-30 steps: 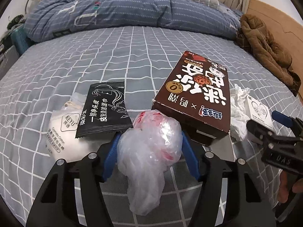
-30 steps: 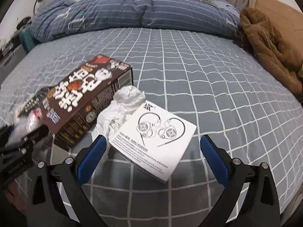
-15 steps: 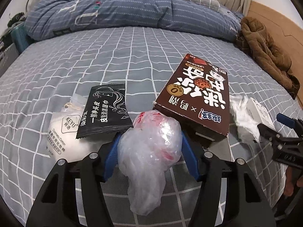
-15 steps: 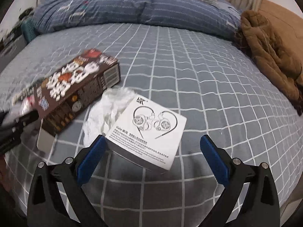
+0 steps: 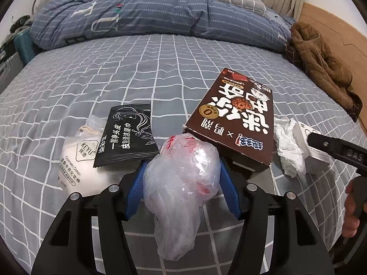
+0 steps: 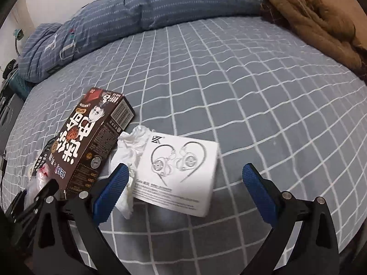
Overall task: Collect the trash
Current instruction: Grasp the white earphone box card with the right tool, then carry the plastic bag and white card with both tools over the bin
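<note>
My left gripper [image 5: 182, 162] is shut on a crumpled clear plastic bag [image 5: 183, 183] with red print, held just above the bed. Beyond it lie a black wet-wipe sachet [image 5: 128, 135], a white cotton-pad pouch [image 5: 78, 162] and a brown cookie box [image 5: 234, 119]. In the right wrist view my right gripper [image 6: 185, 167] stands open, tilted, its pads wide on either side of a white earphone box [image 6: 179, 171]. A crumpled white tissue [image 6: 130, 144] lies between that box and the cookie box [image 6: 91, 146], under the left pad. One black finger [image 5: 332, 146] of the right gripper crosses the earphone box [image 5: 302, 133].
All of this lies on a bed with a grey checked sheet [image 5: 114, 68]. A rolled blue duvet [image 5: 149, 18] and a pillow lie at the far end. A brown jacket [image 5: 321, 64] is heaped at the right by a wooden board [image 5: 332, 34].
The right gripper has rolled and shifted over the earphone box, which now sits between its open pads. The left gripper has stayed put with the bag.
</note>
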Available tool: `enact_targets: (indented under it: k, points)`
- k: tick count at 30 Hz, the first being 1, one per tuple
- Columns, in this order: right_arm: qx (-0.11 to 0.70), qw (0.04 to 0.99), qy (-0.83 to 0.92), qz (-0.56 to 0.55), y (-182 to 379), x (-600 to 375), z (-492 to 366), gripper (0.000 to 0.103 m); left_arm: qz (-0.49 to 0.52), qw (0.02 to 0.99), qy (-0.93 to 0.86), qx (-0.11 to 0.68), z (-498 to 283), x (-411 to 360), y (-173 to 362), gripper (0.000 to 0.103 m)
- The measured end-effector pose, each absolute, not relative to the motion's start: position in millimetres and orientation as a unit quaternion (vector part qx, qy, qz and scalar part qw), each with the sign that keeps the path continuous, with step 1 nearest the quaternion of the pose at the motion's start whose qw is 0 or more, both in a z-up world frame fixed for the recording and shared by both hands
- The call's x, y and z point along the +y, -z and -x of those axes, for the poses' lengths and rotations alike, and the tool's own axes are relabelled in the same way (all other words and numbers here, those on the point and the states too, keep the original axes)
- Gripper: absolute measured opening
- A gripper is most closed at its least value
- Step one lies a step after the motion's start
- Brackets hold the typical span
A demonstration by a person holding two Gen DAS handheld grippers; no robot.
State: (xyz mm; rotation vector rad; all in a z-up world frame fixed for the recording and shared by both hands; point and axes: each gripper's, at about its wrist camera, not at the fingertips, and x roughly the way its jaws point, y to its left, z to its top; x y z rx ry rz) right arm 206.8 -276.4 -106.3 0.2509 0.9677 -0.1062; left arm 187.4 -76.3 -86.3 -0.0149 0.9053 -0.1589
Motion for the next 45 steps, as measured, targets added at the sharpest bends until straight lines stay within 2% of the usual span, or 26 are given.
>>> enact_targets:
  k: [6,8,10,12,45]
  points:
    - [0.468,0.873,0.066,-0.119,114,-270,-215,0.095,0.004,0.895,0.075,0.439,-187,-78,88,0.058]
    - [0.474,0.870,0.072,-0.118,117,-272,-218,0.089,0.004,0.895,0.074,0.439,-186,-78,89,0.058]
    - [0.478,0.868,0.074,-0.116,119,-273,-218,0.079,0.004,0.895,0.073,0.440,-187,-76,89,0.058]
    - [0.480,0.867,0.068,-0.117,120,-272,-218,0.075,0.006,0.895,0.072,0.441,-188,-75,90,0.058]
    - [0.382,0.920,0.038,-0.072,34,-246,-141,0.074,0.033,0.914,0.080,0.395,-134,-55,20,0.058]
